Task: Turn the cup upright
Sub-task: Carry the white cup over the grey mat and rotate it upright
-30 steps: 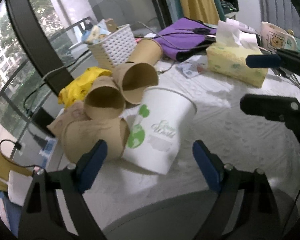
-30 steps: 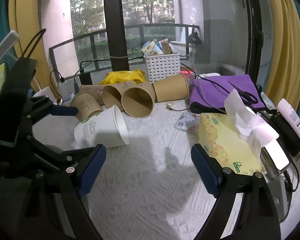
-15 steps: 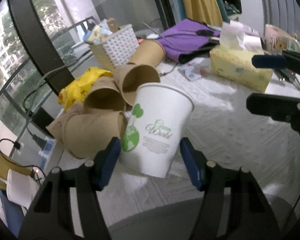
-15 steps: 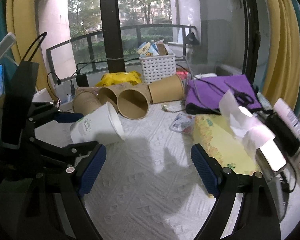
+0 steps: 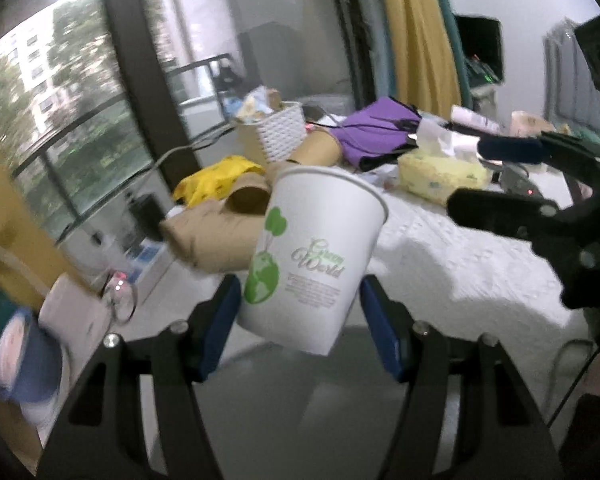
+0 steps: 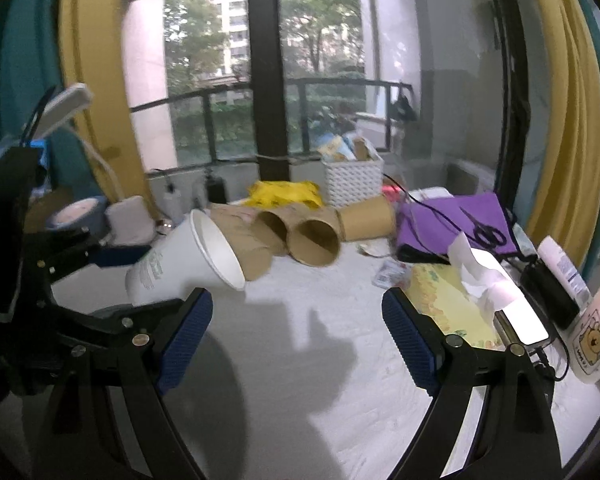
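My left gripper (image 5: 300, 312) was clamped on the white paper cup (image 5: 316, 260), its blue pads pressing the lower wall near the base from either side. The cup hung clear of the white table cover (image 5: 460, 264), tilted with its mouth up and leaning toward the right, not yet upright. From the right wrist view the same cup (image 6: 184, 264) looked closer to lying over, mouth pointing at the brown paper cups (image 6: 292, 236) behind it.

My right gripper (image 6: 296, 340) sat wide apart and held nothing, hovering low over the cloth near the yellow tissue box (image 6: 448, 304).

What worried me was the grip itself. Thin paper squeezed that low could buckle or pivot between the pads, and I judged the cup might rotate or slip as I turned it. Setting it down with any lean on the soft, textured cover could tip it straight back over. The brown cups lay close behind, so swinging the rim backward risked knocking them. The left view was blurred, which made judging the tilt harder.
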### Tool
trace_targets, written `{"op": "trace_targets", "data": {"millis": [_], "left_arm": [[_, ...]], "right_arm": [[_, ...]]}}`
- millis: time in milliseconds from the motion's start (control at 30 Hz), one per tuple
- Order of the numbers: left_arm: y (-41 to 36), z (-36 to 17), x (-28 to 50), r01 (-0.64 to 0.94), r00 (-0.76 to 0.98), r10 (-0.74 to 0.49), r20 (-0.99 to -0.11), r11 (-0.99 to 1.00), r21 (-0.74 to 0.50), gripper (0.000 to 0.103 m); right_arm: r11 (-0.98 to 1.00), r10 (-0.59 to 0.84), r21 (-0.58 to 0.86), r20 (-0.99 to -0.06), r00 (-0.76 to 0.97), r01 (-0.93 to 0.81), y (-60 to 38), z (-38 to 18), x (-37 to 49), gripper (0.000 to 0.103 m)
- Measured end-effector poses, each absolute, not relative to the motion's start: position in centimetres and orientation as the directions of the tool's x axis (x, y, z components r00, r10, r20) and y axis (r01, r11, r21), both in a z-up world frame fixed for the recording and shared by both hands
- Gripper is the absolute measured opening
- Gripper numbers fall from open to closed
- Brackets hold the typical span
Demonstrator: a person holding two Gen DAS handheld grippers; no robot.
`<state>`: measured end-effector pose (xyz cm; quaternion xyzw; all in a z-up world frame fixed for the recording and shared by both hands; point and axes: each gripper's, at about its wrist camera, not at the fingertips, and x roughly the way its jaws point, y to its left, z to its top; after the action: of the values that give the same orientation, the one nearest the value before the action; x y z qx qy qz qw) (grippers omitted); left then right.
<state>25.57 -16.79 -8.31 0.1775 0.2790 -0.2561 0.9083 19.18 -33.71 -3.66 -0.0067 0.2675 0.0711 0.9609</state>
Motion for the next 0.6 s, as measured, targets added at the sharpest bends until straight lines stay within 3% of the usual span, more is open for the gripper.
{"op": "trace_targets", "data": {"millis": [200, 600], "left_arm": [[-12.1, -7.7, 20.9, 0.458, 0.755, -0.352, -0.553, 0.887, 0.061, 0.063], [-6.7, -7.5, 10.6, 0.373, 0.834, -0.355, -0.422, 0.927, -0.042, 0.063]], "right_arm": [[0.974, 0.21, 0.038, -0.501, 0.84, -0.221, -30.7, -2.1, 16.0, 0.089], [0.909, 0.41, 0.147, -0.486, 0.772, -0.39, -24.8, -0.4, 11.0, 0.089]]}}
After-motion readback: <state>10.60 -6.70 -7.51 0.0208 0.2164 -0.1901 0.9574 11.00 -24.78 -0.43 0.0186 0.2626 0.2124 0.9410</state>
